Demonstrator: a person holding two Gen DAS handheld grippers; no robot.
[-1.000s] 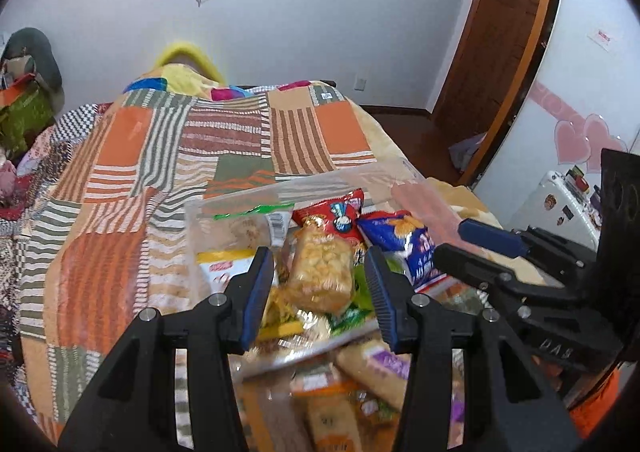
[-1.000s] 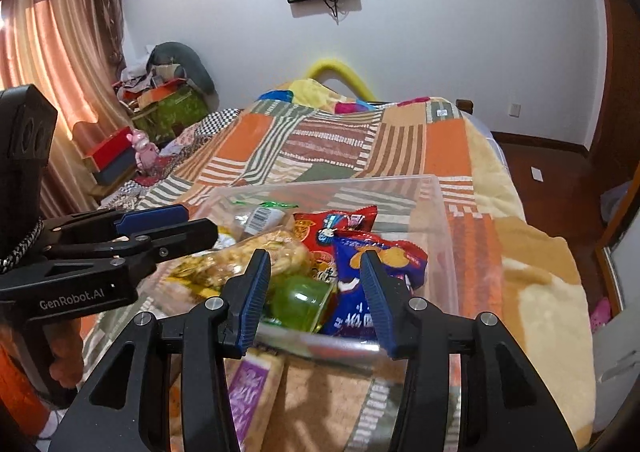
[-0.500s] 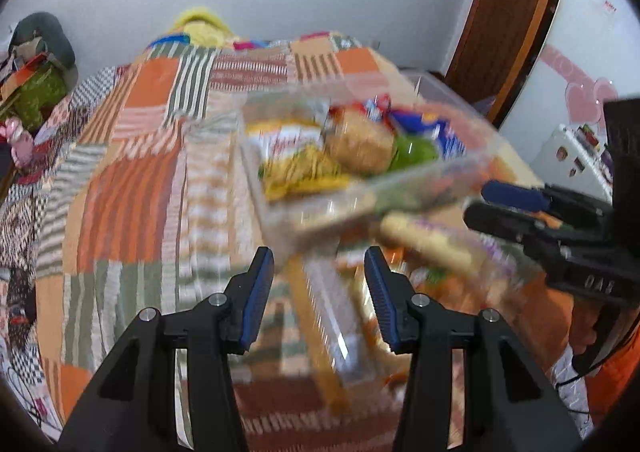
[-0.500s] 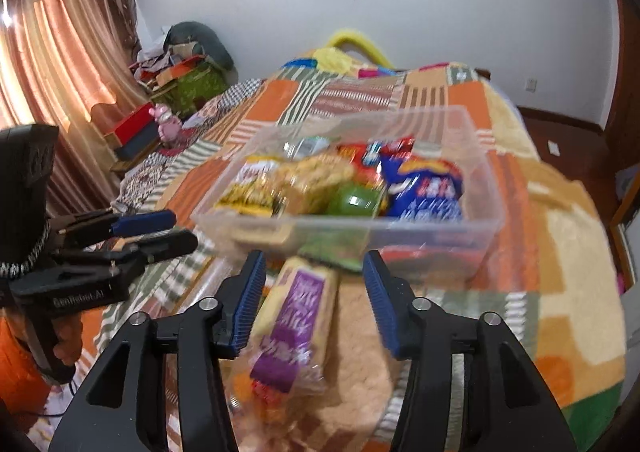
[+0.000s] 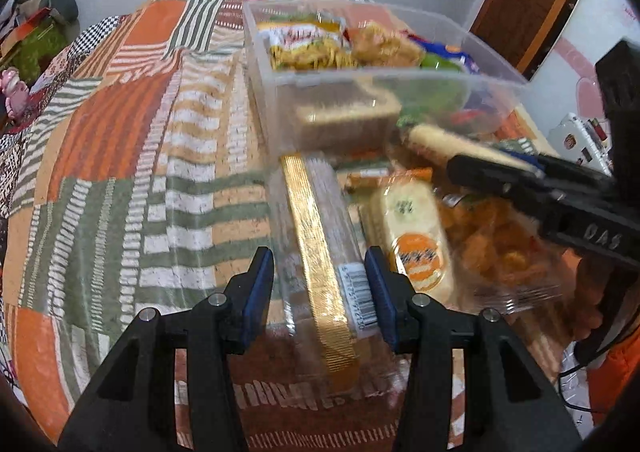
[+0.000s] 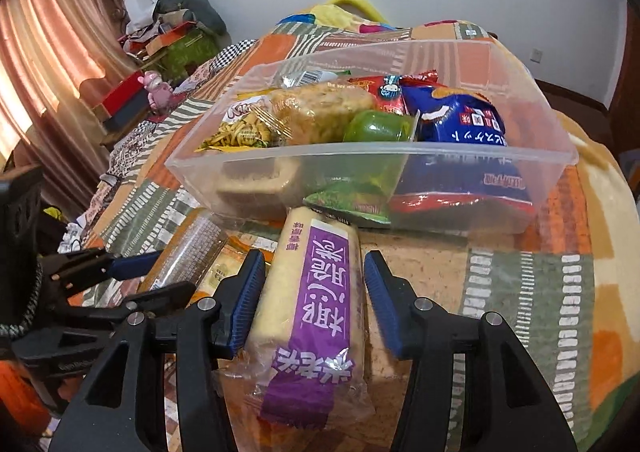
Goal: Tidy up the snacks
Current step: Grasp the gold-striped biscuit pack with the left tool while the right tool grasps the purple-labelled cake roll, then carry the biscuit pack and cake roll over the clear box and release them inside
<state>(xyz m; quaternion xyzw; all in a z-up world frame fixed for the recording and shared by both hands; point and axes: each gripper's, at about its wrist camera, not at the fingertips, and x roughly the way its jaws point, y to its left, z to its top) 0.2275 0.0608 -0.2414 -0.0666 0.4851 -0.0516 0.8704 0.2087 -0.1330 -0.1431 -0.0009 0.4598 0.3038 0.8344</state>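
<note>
Your left gripper (image 5: 320,284) and right gripper (image 6: 314,296) both gape, released; lower squarely over the gold-striped pack (image 5: 320,252) and purple-labelled pack (image 6: 316,308) near the bin (image 6: 372,155) before squeezing.

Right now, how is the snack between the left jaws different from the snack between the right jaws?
The clear pack with the gold strip is see-through; the purple-label pack is pale yellow with big white writing. The clear pack shows a barcode, the purple one none. Both are long, lie on the quilt outside the clear box, between open jaws.
</note>
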